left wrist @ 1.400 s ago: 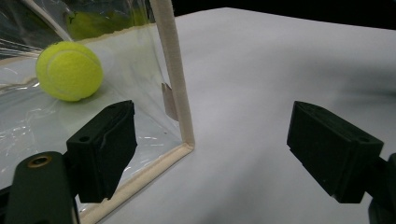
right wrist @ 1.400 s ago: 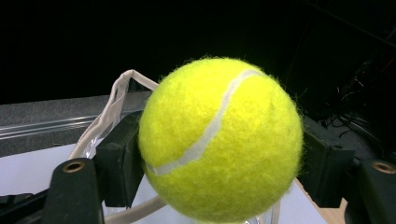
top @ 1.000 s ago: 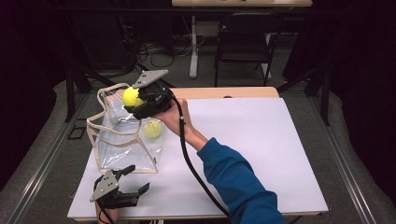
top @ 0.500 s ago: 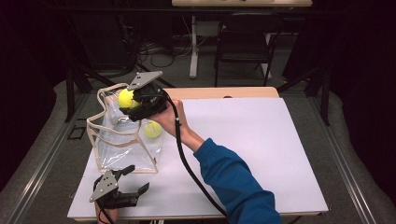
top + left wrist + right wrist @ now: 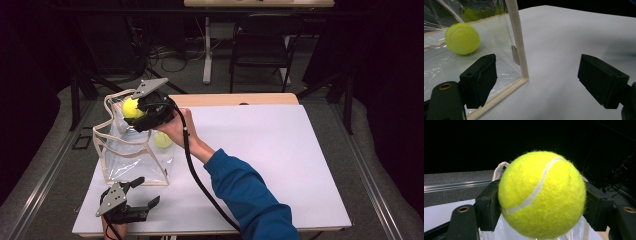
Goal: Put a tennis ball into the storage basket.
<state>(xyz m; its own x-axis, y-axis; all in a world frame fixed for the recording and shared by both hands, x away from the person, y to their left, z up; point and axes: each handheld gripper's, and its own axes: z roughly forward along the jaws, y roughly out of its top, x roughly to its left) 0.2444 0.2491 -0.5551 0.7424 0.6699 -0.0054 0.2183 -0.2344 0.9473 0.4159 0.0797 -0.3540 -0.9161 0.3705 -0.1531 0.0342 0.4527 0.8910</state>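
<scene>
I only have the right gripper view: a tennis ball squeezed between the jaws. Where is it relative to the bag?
Observer: In the high view the right gripper holds the held ball above the open top of the clear bag.
Operator: Anything in the bag already?
Observer: Yes, a second ball lies inside on the bag's bottom.
Operator: And the other gripper?
Observer: The left gripper sits at the bag's near corner, jaws open, holding nothing.
</scene>
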